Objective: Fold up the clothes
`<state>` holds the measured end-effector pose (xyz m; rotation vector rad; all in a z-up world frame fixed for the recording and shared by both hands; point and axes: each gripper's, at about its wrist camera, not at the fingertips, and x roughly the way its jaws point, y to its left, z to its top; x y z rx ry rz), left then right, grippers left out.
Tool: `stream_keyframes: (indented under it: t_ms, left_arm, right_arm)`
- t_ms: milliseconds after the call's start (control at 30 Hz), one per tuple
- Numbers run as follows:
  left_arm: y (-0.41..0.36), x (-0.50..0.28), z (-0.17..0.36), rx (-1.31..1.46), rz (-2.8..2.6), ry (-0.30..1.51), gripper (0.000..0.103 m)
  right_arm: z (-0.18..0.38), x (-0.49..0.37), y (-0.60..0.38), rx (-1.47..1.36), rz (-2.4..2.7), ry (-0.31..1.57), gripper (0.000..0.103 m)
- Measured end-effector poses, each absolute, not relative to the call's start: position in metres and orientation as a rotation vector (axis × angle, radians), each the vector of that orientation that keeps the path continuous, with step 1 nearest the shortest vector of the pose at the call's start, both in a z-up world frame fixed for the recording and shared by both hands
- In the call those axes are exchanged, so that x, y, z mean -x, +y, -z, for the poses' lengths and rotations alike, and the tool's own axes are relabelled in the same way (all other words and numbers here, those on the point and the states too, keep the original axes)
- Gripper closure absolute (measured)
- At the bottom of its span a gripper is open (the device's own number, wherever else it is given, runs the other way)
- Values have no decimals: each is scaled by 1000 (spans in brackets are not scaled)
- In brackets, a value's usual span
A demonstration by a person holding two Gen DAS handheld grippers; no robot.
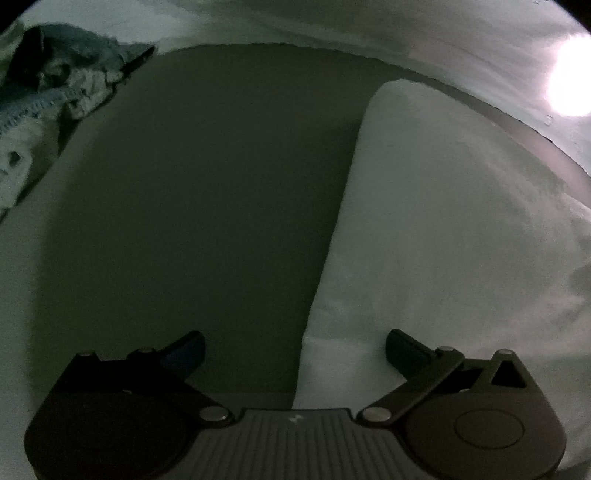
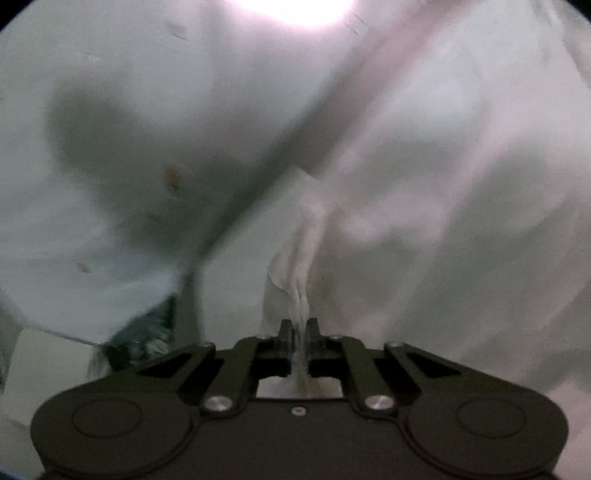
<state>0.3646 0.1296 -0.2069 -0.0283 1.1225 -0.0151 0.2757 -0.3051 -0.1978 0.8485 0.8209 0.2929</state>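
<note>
A white garment [image 1: 443, 236] lies on the pale work surface [image 1: 22, 295] at the right of the left wrist view, its straight left edge bordering a broad dark shadow. My left gripper [image 1: 295, 349] is open and empty, low over that edge, one finger over the shadow and one over the cloth. In the right wrist view the same white garment [image 2: 424, 184] fills the right half, blurred. My right gripper [image 2: 298, 326] is shut on a bunched fold of it [image 2: 295, 266], which rises in pleats from between the fingers.
A crumpled blue-grey and white textured cloth [image 1: 48, 88] lies at the far left; a dark patterned bit of cloth also shows in the right wrist view [image 2: 144, 339]. A bright light glares at the right [image 1: 572, 77] and overhead [image 2: 295, 7]. The surface's corner edge [image 2: 55, 332] is low left.
</note>
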Motion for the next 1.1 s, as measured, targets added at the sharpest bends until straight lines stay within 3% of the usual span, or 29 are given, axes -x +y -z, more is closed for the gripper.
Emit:
stream_keyframes:
  t_ms: [100, 267, 333, 367, 467, 667, 867, 1100]
  left_arm:
    - [124, -349, 205, -5, 2, 1118, 0]
    - [128, -336, 214, 27, -38, 1123, 0]
    - [126, -333, 215, 27, -48, 1113, 0]
    - [124, -333, 215, 15, -54, 1109, 0]
    - [114, -332, 215, -43, -71, 1088, 0]
    - [90, -328, 214, -208, -99, 1030, 0]
    - [90, -336, 214, -144, -146, 1088, 0]
    - [86, -340, 214, -145, -182, 1109, 0]
  right_arm:
    - [185, -273, -294, -654, -281, 841, 96]
    - [230, -274, -292, -491, -228, 956, 92]
    - [223, -275, -296, -486, -216, 964, 81]
    - [218, -271, -300, -483, -205, 953, 70]
    - [208, -250, -326, -540, -156, 895, 58]
    - [197, -191, -418, -796, 12, 731, 51]
    - [189, -123, -492, -857, 288, 584, 38]
    - [222, -124, -544, -928, 436, 598, 37]
